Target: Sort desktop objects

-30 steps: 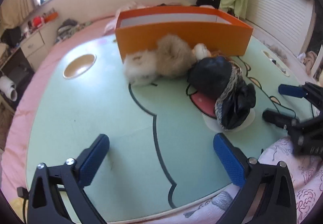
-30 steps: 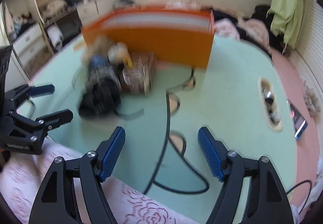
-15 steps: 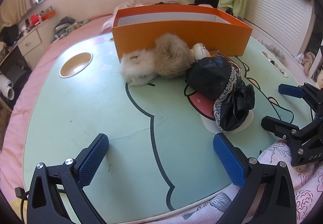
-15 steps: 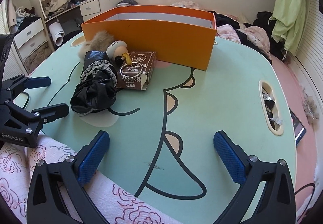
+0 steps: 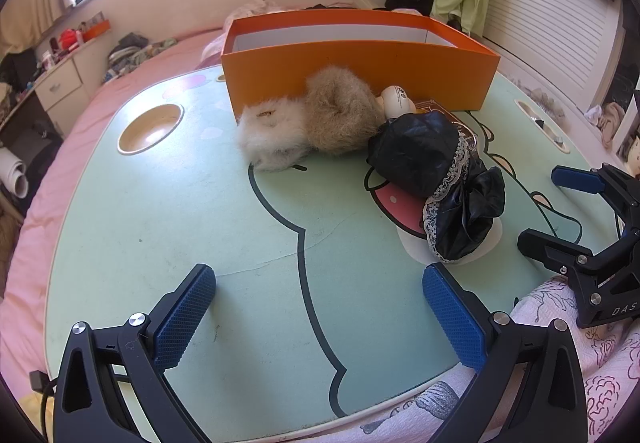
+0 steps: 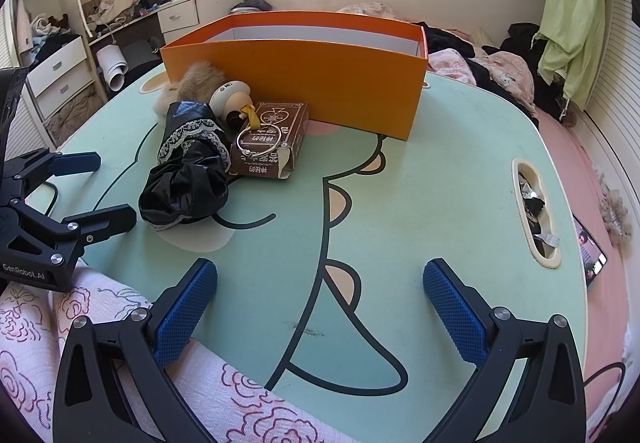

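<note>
My left gripper [image 5: 318, 303] & right gripper [image 6: 320, 301] are showing blue cross-hatched pads on black frames. Table [image 6: 420, 183] is showing mint green w/ black cartoon outlines, cream & pink patches. Box [image 6: 300, 83]: orange outside, white inside. Fur pieces: one white [image 5: 270, 137], one tan [image 5: 340, 115]. Cloth bundle [image 6: 188, 171]: glossy black w/ white lace trim. Card pack [image 6: 270, 141]: brown w/ pale print. Fabric at near edge [image 6: 32, 331]: white-pink, rose pattern.

Black angular gripper frames [image 6: 320, 299], silver screws, blue cross-hatched pads [image 6: 186, 307], white "GenRobot.AI" lettering.
</note>
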